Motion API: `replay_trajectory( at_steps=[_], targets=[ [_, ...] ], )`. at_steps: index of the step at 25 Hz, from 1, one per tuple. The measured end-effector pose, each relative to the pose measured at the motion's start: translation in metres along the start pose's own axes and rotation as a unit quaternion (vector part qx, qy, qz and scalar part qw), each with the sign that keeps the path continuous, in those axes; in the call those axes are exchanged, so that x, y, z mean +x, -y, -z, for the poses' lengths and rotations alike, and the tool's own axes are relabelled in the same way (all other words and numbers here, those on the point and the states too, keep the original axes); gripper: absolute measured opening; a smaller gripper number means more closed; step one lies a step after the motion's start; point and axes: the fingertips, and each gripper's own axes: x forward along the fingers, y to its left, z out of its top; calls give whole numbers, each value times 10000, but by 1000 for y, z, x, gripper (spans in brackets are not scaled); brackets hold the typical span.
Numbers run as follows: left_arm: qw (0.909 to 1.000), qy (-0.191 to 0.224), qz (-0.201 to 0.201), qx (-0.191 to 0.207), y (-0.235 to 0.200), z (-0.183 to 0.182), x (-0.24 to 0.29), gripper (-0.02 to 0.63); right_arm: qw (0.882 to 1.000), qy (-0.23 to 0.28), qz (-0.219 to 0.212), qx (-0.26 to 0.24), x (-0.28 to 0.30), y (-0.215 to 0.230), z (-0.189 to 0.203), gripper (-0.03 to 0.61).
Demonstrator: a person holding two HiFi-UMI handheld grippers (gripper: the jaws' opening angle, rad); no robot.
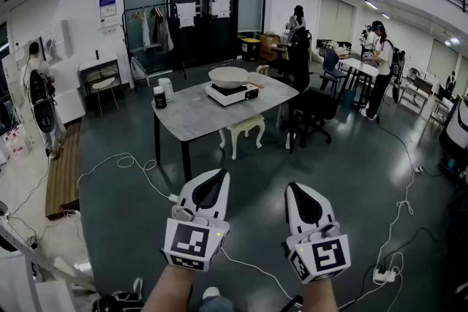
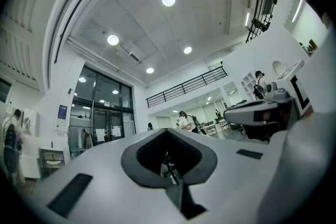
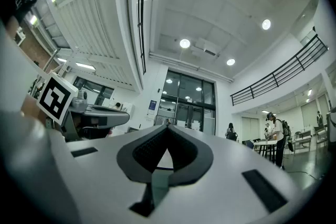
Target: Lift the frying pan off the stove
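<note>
A pale frying pan point(image 1: 229, 77) sits on a white portable stove point(image 1: 233, 93) on a grey table point(image 1: 197, 115) across the room in the head view. Its wooden handle point(image 1: 254, 82) points right. My left gripper point(image 1: 217, 174) and right gripper point(image 1: 295, 188) are held low in the foreground, far short of the table, both shut with nothing between the jaws. The left gripper point(image 2: 167, 130) and the right gripper point(image 3: 167, 127) each show meeting jaw tips in their own views, aimed slightly upward at the ceiling and far glass doors.
A dark cup point(image 1: 159, 98) and a white kettle point(image 1: 167, 89) stand at the table's left end. A white stool point(image 1: 245, 131) sits under the table, a black office chair point(image 1: 316, 107) to its right. Cables point(image 1: 124, 161) trail over the dark floor. People stand at the back right point(image 1: 380, 69).
</note>
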Motion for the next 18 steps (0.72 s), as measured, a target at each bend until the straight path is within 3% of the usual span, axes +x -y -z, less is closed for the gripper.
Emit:
replay_trajectory(
  at_steps=[6,11,18],
  targets=[
    [9998,97,-98,-129,-5,4,16,11,9998,-86,-126,-120,11,4,6,25],
    [9992,137,-108,-367,-18,28,53,11,9996,-201,-136,-127,36,25,28,25],
    [9984,118,-67,-549,-67,70,147,11,9988,-388,-103,-291,134,65,64,25]
  ],
)
